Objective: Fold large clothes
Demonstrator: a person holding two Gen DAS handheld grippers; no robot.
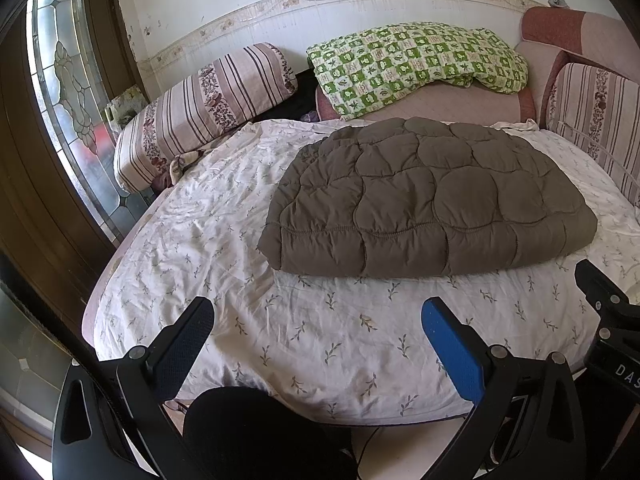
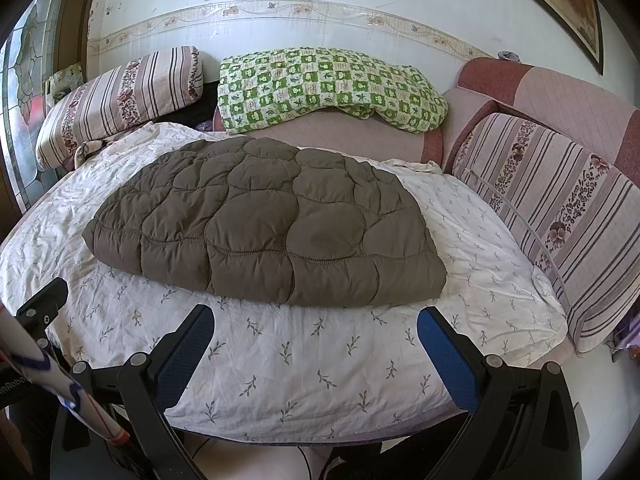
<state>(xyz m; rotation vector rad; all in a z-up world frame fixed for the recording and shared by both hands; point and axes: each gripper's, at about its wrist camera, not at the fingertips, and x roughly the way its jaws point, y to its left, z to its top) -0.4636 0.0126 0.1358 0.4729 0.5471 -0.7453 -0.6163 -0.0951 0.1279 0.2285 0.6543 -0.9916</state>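
My left claw [image 1: 318, 322] hangs spread wide and holds nothing, above the near edge of the bed [image 1: 328, 360]. My right claw [image 2: 314, 330] is just as wide apart and empty, over the same near edge. Beyond both, a brown quilted jacket [image 2: 264, 220] lies folded flat on the white leaf-print sheet [image 2: 320, 368], mid-bed. A green checked blanket [image 2: 328, 88] sits past the far edge, a striped pillow [image 2: 120, 96] at the far left corner.
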